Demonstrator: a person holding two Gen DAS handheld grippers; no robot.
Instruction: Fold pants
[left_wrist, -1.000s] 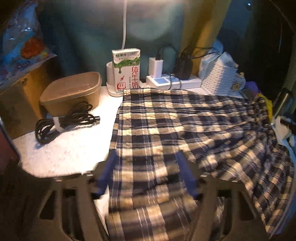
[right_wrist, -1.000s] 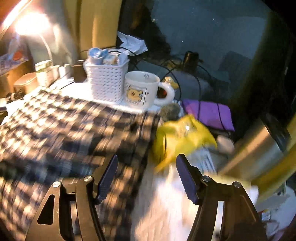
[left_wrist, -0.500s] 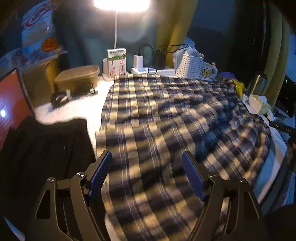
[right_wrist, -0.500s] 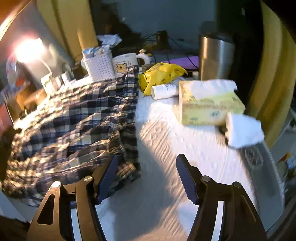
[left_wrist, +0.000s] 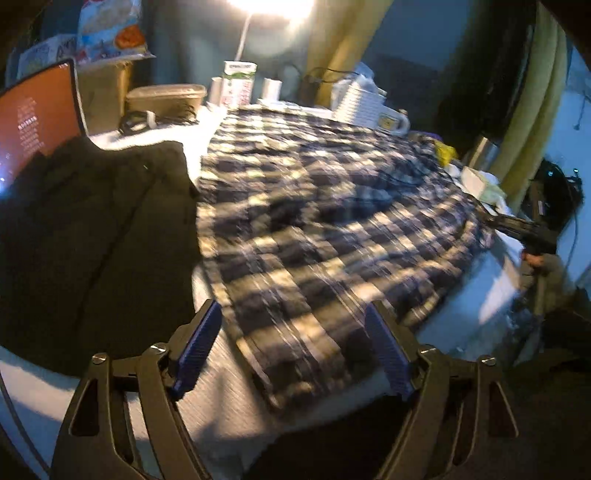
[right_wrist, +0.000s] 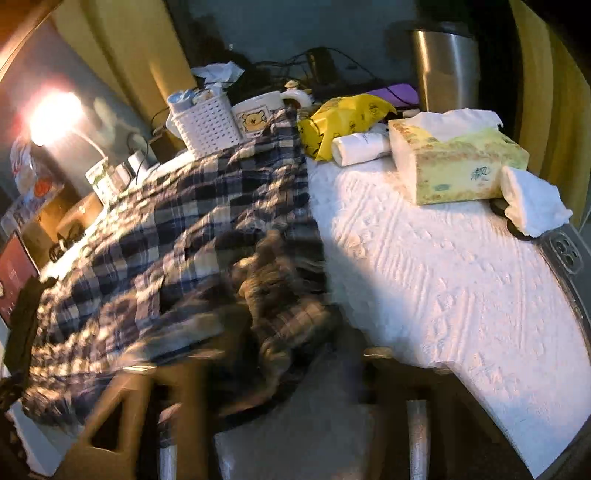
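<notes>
The blue and cream plaid pants lie spread across the white-covered table. My left gripper hovers over their near end with its jaws opening wide; the cloth lies below them, untouched. In the right wrist view the pants are bunched at their right edge. My right gripper is blurred there, its jaws closing with the bunched cloth between them and over the pads. The left wrist view shows that gripper at the pants' far right edge, a hand behind it.
A black garment lies left of the pants, beside a lit laptop screen. A tissue box, steel tumbler, yellow bag, mug and white basket stand along the back and right.
My left gripper drew back from the middle of the pants to their near end. My right gripper swung from the mug to the pants' right edge and closed into the cloth, which bunched up.
</notes>
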